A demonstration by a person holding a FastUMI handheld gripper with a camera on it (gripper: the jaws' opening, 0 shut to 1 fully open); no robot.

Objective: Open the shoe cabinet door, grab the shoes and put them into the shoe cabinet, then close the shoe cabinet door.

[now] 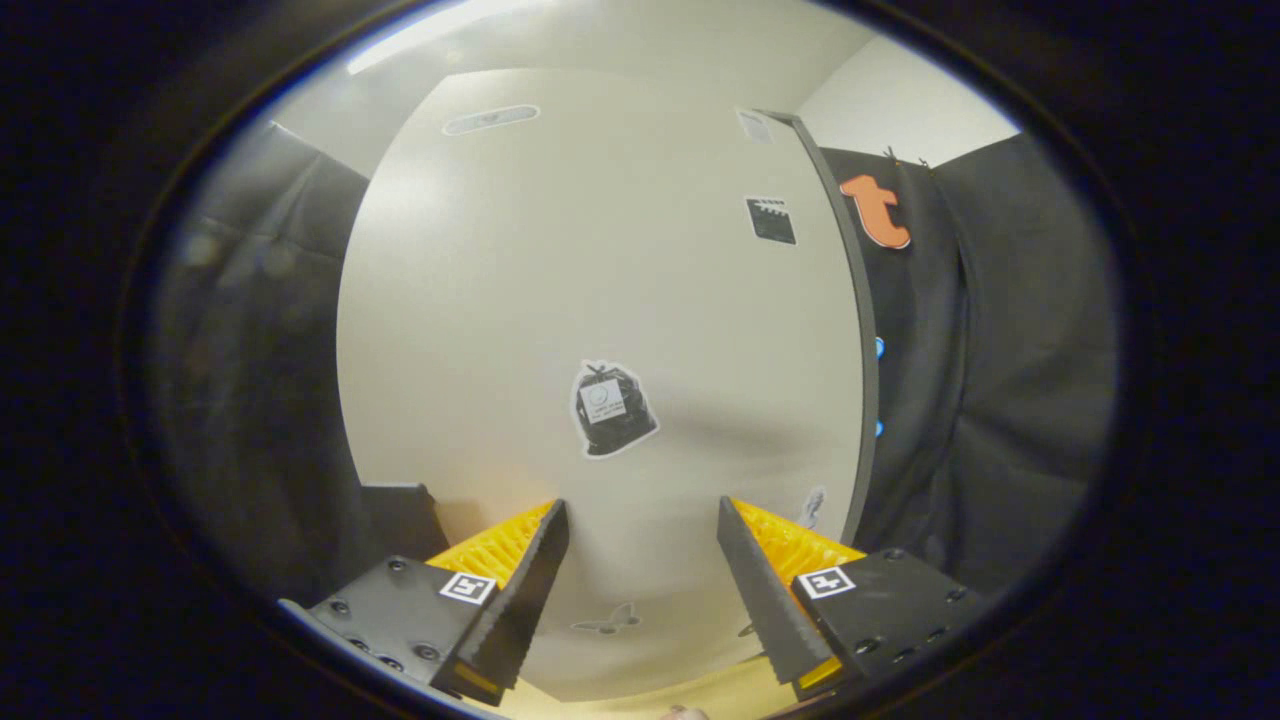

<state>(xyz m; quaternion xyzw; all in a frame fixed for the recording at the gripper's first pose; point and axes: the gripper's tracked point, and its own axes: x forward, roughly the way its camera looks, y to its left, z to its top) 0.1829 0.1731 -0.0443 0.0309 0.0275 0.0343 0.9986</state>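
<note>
- Evidently the gripper (642, 520) is held with its fingers spread wide and nothing between them, facing the pale shoe cabinet door (560, 300) close ahead.
- For opening, the dark right edge of the door (858, 330) is best caught squarely, then swung outward.
- Stickers, among them a black bag sticker (611, 408), are passed over.
- Dark cloth (990, 380) hangs just beside that edge and could be snagged.

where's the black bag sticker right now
In the gripper view, the black bag sticker sits on the cabinet door, just beyond the open tongs, roughly centred between them.
</note>
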